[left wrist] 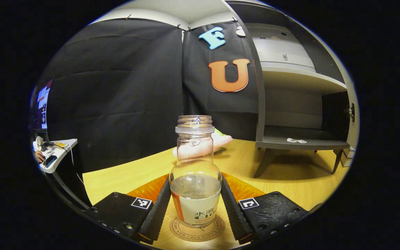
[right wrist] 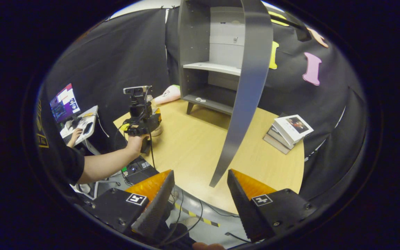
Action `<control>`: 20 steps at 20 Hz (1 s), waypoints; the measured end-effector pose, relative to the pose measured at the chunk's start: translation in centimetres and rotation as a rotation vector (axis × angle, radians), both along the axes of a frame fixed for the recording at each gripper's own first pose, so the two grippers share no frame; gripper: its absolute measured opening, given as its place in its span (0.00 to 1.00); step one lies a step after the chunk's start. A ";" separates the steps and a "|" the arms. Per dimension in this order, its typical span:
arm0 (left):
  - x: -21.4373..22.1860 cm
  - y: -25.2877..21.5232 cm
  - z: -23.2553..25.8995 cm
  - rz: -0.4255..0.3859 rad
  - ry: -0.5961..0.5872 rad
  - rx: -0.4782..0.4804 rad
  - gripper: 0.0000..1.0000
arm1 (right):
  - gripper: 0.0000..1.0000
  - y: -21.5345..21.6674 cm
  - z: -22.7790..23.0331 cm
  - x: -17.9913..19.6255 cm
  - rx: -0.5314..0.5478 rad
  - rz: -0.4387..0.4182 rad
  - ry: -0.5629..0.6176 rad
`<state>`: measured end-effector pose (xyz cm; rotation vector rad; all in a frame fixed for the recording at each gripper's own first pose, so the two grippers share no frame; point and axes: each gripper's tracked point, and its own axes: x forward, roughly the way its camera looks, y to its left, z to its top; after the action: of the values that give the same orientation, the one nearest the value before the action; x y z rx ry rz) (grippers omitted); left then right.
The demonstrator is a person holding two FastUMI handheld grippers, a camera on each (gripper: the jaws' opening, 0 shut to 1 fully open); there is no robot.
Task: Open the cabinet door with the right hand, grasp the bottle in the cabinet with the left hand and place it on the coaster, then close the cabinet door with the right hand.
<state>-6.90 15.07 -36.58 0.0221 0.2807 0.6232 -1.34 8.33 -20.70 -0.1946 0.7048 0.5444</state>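
A clear glass bottle (left wrist: 195,173), uncapped and partly filled with water, stands upright on a round cork coaster (left wrist: 186,232) on the wooden table (left wrist: 123,177). My left gripper (left wrist: 194,177) is shut on the bottle, with one finger against each side of its wide belly. In the right gripper view the left gripper (right wrist: 143,121) and the hand (right wrist: 135,142) holding it sit at the table's left corner. The grey cabinet (right wrist: 193,52) stands open, its door (right wrist: 248,86) edge-on. My right gripper (right wrist: 200,172) is open in front of the door's lower end, not touching it.
A pink plush toy (left wrist: 222,141) lies behind the bottle beside the cabinet (left wrist: 300,143). A small white item (left wrist: 296,140) lies on the cabinet's bottom shelf. Stacked books (right wrist: 290,132) rest at the table's right edge. A side desk with a monitor (right wrist: 64,104) stands to the left.
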 end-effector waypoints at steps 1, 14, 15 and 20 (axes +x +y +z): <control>-0.2 -0.1 0.1 0.002 -0.001 0.001 0.76 | 0.95 -0.1 0.0 -0.1 -0.006 0.000 0.002; -1.7 -1.5 -0.7 0.003 0.018 -0.054 0.78 | 0.95 0.4 -0.1 -0.9 -0.012 0.044 -0.001; -1.9 -2.1 -0.5 -0.005 0.001 -0.077 0.78 | 0.95 0.3 0.0 -0.9 -0.017 0.042 -0.001; -1.9 -2.0 0.7 -0.014 -0.058 -0.075 0.95 | 0.95 0.3 -0.1 -0.6 -0.011 0.038 -0.011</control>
<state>-8.81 13.10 -35.91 -0.0661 0.2477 0.5981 -1.93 8.64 -20.80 -0.2211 0.6950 0.5754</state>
